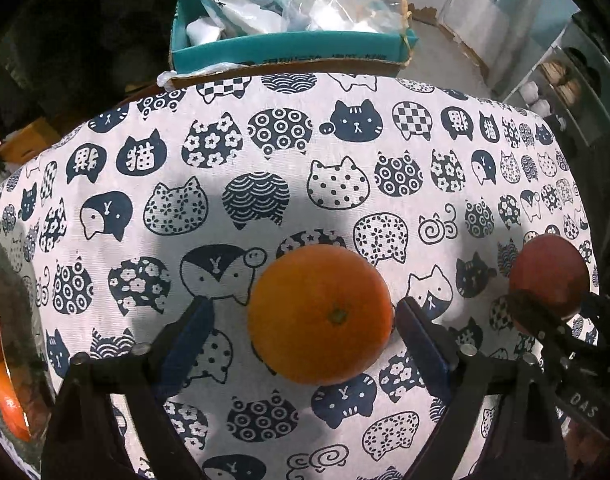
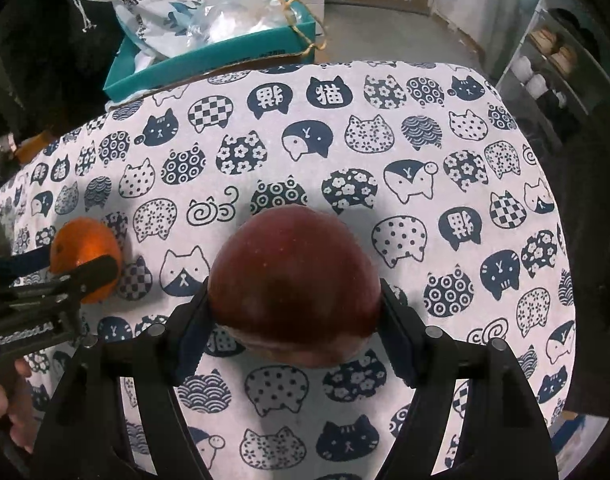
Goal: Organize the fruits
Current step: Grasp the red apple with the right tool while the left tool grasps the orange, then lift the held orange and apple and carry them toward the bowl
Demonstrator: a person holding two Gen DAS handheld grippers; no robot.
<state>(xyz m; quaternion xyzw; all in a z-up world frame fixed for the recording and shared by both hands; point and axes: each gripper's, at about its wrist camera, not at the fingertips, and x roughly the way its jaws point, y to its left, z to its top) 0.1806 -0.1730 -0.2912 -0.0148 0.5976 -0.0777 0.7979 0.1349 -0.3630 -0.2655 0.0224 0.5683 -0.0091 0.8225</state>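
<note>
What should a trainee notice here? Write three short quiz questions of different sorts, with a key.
1. True or false: the left hand-held gripper is shut tight on the orange.
2. Which fruit do the right hand-held gripper's fingers press from both sides? A) orange B) red apple C) pear
3. Fill in: beyond the cat-print tablecloth stands a teal ___ holding plastic bags.

Key: 1 false, there is a gap at one finger; 2 B; 3 box.
</note>
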